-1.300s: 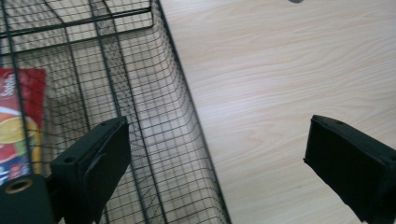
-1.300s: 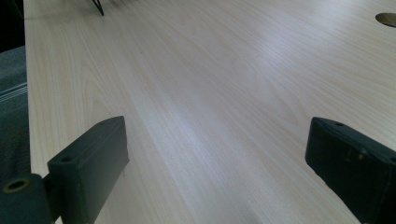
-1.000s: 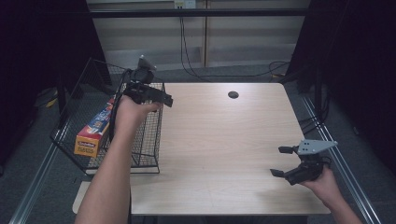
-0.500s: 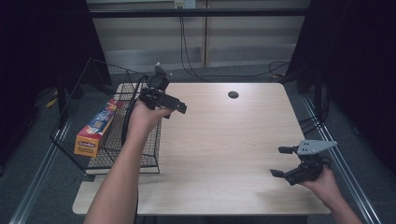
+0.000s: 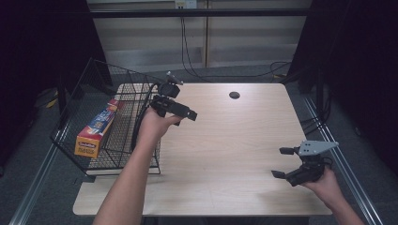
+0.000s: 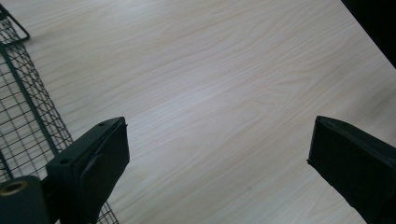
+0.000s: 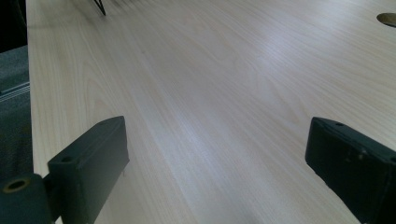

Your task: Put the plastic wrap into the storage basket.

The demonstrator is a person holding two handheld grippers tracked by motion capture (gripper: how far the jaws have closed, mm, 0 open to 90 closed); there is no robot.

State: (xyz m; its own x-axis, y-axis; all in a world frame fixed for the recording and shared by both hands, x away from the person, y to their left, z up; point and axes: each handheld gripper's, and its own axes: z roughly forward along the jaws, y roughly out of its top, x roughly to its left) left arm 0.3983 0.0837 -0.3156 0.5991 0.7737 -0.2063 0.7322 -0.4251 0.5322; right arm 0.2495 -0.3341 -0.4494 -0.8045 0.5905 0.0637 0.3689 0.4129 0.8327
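Observation:
In the high view my left gripper (image 5: pixel 187 112) hangs above the left half of the wooden table (image 5: pixel 234 136), just right of the wire basket (image 5: pixel 94 77), pointing right. In the left gripper view, the left gripper (image 6: pixel 217 154) stands open over bare wood with nothing between its jaws, and the basket mesh (image 6: pixel 23 116) is at its left. My right gripper (image 5: pixel 280 162) rests low near the front right corner, jaws wide. In the right gripper view, the right gripper (image 7: pixel 217 154) is open and holds nothing.
An orange and blue box (image 5: pixel 96 129) lies inside the basket at the table's left edge. A round cable hole (image 5: pixel 234 95) sits at the back of the table, and the cable hole (image 7: pixel 387 18) also appears far off in the right gripper view. Dark curtains flank both sides.
My left gripper has moved right and a little nearer, from above the basket out over the table. The right gripper has stayed put.

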